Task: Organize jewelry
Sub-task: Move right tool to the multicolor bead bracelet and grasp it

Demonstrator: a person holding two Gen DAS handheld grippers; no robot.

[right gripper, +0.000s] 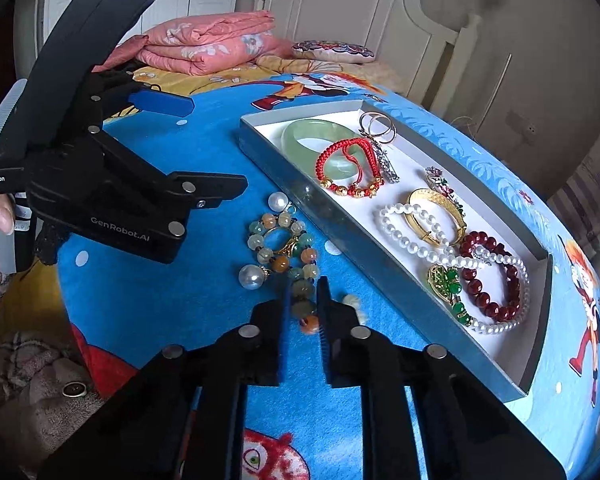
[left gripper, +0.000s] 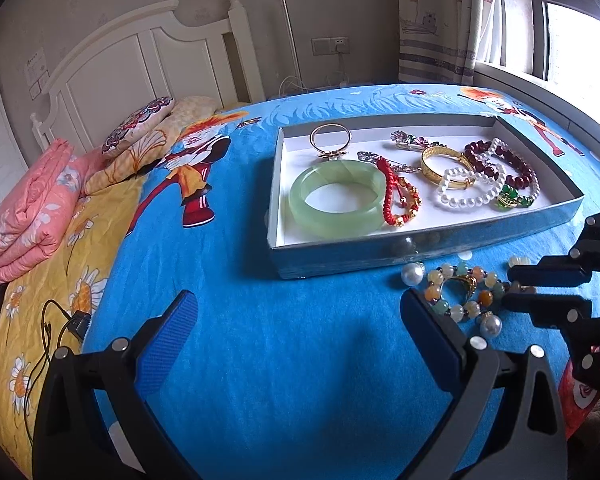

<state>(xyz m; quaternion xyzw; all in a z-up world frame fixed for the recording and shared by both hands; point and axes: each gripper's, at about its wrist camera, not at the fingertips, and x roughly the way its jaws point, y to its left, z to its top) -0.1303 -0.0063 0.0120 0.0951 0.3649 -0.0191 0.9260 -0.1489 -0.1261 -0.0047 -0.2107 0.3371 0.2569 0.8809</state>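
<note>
A multicoloured bead bracelet (right gripper: 284, 248) lies on the blue cloth beside the tray, with a gold ring (right gripper: 282, 240) inside its loop and two large pearls (right gripper: 252, 277) beside it. My right gripper (right gripper: 303, 300) is shut on the near side of the bead bracelet. The bracelet also shows in the left wrist view (left gripper: 462, 290), with the right gripper (left gripper: 512, 286) at its right edge. My left gripper (left gripper: 300, 308) is open and empty above the cloth, left of the bracelet. The shallow tray (left gripper: 284, 184) holds a green jade bangle (left gripper: 338, 198), a red cord bracelet, gold bangles, pearl strands and dark red beads.
The blue cartoon cloth (left gripper: 240, 300) covers a bed. A folded pink quilt (left gripper: 32, 208) and a patterned pillow (left gripper: 140, 124) lie at the far end by the white headboard. A black cable (left gripper: 56, 320) lies at the cloth's left edge. A window is at the right.
</note>
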